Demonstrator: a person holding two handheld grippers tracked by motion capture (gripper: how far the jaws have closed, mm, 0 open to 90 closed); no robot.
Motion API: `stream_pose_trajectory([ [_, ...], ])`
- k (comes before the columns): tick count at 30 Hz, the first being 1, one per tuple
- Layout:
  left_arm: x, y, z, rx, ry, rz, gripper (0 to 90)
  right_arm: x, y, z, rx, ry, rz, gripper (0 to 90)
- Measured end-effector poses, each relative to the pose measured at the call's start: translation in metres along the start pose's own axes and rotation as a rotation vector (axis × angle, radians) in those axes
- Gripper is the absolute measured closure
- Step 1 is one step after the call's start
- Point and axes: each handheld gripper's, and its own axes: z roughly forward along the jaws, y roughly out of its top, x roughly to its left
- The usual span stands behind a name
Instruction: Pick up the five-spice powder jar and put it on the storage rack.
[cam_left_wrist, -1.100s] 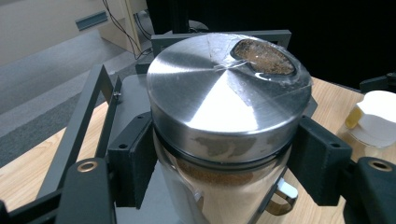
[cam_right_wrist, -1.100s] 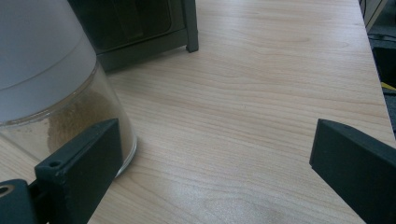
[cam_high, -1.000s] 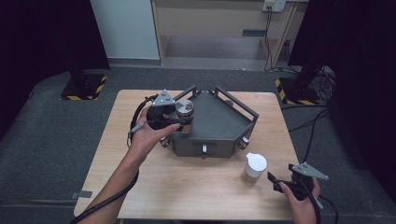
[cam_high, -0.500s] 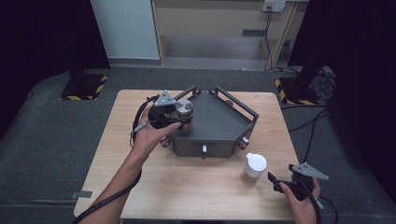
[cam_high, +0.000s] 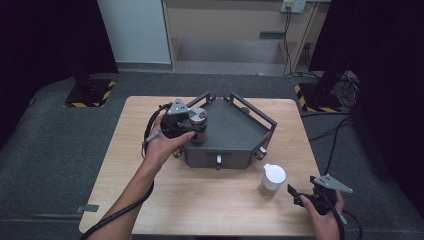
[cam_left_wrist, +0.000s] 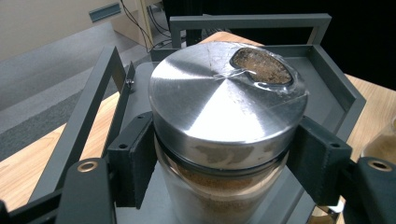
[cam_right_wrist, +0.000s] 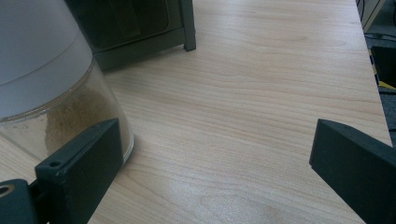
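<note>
The left gripper is clamped on the glass spice jar with brushed-metal lid above the dark grey metal tray. The right gripper jaws stand apart beside the white-capped clear jar.

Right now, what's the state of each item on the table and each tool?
Metal-lidded jar: upright over the grey tray, lid on, shaker hole showing, brown powder inside.
Left tool: shut on the jar, pads on both sides under the lid.
White-lidded jar: upright on the table, lid on, ungripped.
Right tool: open, beside the white-lidded jar.
Grey tray: flat on the table.
</note>
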Motion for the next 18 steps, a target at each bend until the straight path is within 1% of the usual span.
stream_pose_trajectory([
  [4,-0.001,-0.002,0.004,0.010,0.004,0.004,29.6,0.000,0.000,0.000,0.000,0.000,-0.001,3.3],
  [8,-0.001,-0.006,0.006,0.011,0.006,-0.004,29.5,0.000,0.000,0.000,-0.002,0.000,0.002,3.3],
  [9,-0.001,-0.007,0.006,0.003,0.006,-0.007,29.6,0.000,0.000,0.000,-0.001,0.000,0.002,3.3],
  [18,0.000,-0.012,0.005,-0.009,0.007,-0.014,29.5,0.000,0.000,0.000,-0.002,0.000,-0.002,3.3],
])
